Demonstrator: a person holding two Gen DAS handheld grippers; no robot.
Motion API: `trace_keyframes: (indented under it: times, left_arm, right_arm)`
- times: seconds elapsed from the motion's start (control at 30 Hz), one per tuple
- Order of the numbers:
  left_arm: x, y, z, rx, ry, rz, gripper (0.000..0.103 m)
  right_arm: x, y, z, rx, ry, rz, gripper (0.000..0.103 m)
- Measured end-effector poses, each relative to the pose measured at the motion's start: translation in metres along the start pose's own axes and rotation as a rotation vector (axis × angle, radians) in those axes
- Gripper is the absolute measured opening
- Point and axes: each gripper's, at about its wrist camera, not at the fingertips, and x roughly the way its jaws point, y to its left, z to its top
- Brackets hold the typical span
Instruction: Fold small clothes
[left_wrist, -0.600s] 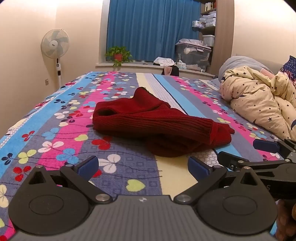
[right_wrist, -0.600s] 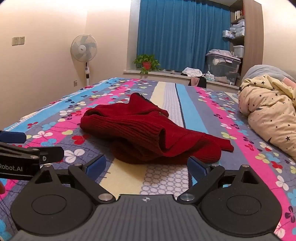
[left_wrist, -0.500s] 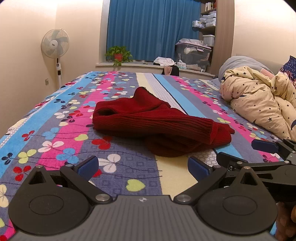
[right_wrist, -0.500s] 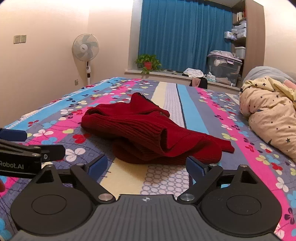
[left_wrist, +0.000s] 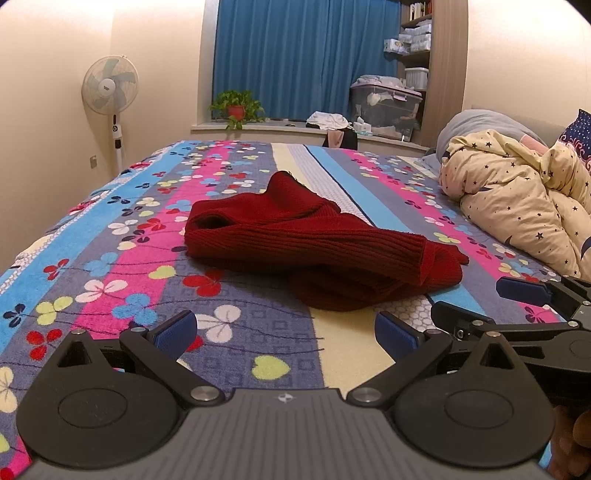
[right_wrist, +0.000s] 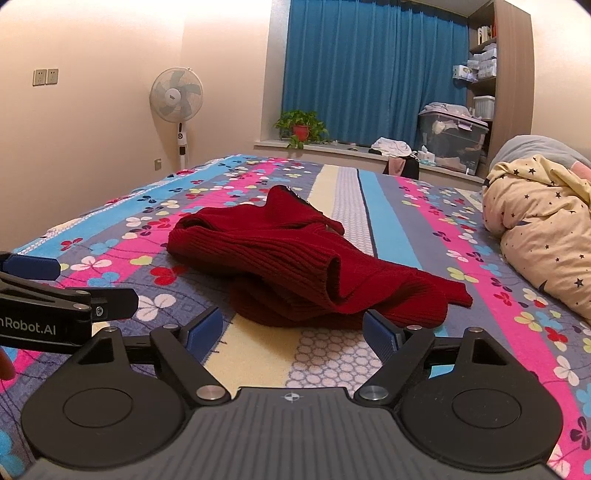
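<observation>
A crumpled dark red knitted sweater (left_wrist: 314, 243) lies in a heap on the flowered striped bedspread (left_wrist: 122, 266), also in the right wrist view (right_wrist: 303, 269). My left gripper (left_wrist: 284, 332) is open and empty, low over the bed, short of the sweater's near edge. My right gripper (right_wrist: 293, 332) is open and empty, with the sweater's near edge just beyond its fingertips. Each gripper shows in the other's view: the right one (left_wrist: 517, 295) at the right, the left one (right_wrist: 44, 280) at the left.
A bunched cream quilt with stars (left_wrist: 524, 195) lies on the right side of the bed. A standing fan (left_wrist: 110, 96) is by the left wall. A window ledge with a potted plant (left_wrist: 236, 109) and a storage box (left_wrist: 384, 103) is beyond the bed.
My right gripper has moved forward a little toward the sweater, which now looks larger. The left gripper has barely moved. Both stay open.
</observation>
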Motion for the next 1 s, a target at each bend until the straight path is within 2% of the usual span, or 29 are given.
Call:
trace_keyframes:
  times: [1.0]
  left_arm:
    - [0.0059,0.0075,-0.0088,-0.008,0.005,-0.003,0.102]
  right_arm:
    - [0.0032,0.0,-0.0039,0.012,-0.021,0.008,0.084]
